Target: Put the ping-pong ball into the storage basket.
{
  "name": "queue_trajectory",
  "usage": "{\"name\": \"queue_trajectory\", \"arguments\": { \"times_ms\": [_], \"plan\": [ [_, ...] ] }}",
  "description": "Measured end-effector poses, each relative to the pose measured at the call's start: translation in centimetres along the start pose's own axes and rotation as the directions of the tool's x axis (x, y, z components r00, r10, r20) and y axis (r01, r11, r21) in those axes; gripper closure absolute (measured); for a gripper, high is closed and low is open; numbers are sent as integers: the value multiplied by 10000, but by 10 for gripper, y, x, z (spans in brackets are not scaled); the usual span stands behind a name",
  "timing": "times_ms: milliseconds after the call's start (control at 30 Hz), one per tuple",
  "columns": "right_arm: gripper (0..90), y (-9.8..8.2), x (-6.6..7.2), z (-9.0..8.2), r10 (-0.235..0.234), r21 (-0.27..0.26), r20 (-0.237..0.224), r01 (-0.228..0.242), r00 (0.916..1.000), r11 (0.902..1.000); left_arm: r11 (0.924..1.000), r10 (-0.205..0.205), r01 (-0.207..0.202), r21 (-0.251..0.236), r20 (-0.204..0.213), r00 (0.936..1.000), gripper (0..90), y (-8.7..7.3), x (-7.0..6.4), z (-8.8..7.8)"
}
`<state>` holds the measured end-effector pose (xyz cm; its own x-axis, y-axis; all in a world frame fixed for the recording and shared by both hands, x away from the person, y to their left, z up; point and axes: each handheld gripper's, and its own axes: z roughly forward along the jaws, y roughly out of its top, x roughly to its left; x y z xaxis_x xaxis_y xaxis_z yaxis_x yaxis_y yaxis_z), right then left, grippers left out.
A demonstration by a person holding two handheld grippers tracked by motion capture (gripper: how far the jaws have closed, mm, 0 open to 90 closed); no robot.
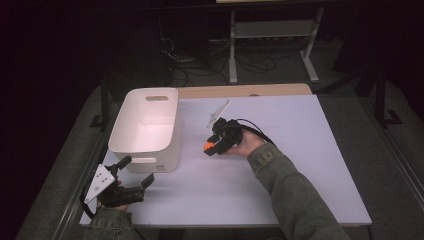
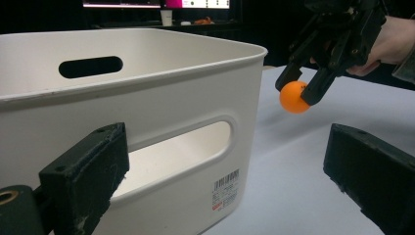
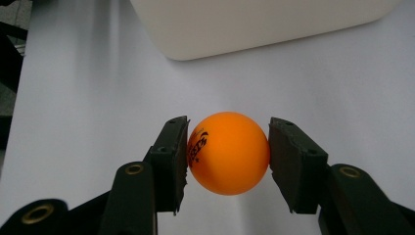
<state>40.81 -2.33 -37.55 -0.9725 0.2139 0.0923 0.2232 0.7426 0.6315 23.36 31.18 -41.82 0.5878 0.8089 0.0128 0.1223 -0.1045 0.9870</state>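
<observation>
An orange ball with black print is pinched between the two black pads of my right gripper, which is shut on it and holds it above the white table. From above, the ball and right gripper hang just right of the white bin. In the left gripper view the ball hangs beside the bin's wall. My left gripper rests at the table's front left corner, open, with nothing between its jaws, facing the bin's handle side.
The white table has free room to the right and front of the bin. A wooden strip runs along the table's far edge. Beyond it the floor holds cables and a white metal frame.
</observation>
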Motion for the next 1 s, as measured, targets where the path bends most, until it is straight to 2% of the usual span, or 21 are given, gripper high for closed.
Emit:
{"name": "queue_trajectory", "arguments": {
  "times_ms": [233, 467, 567, 1000],
  "plan": [
    [494, 8, 4, -11, -185, -21, -122, 185, 9998, 9998, 10000, -8, 8, 0, 2, 10000, 26, 0, 0, 0],
    [494, 15, 10, -15, -258, 196, -159, 261, 9995, 9995, 10000, -50, 50, -42, 5, 10000, 26, 0, 0, 0],
    [494, 21, 13, -19, -301, 104, -204, 303, 9993, 9995, 10000, -27, 27, -29, 13, 10000, 26, 0, 0, 0],
    [494, 38, 14, -31, -483, 121, -84, 484, 9988, 9988, 10000, -40, 40, -29, 21, 10000, 26, 0, 0, 1]
  ]
}}
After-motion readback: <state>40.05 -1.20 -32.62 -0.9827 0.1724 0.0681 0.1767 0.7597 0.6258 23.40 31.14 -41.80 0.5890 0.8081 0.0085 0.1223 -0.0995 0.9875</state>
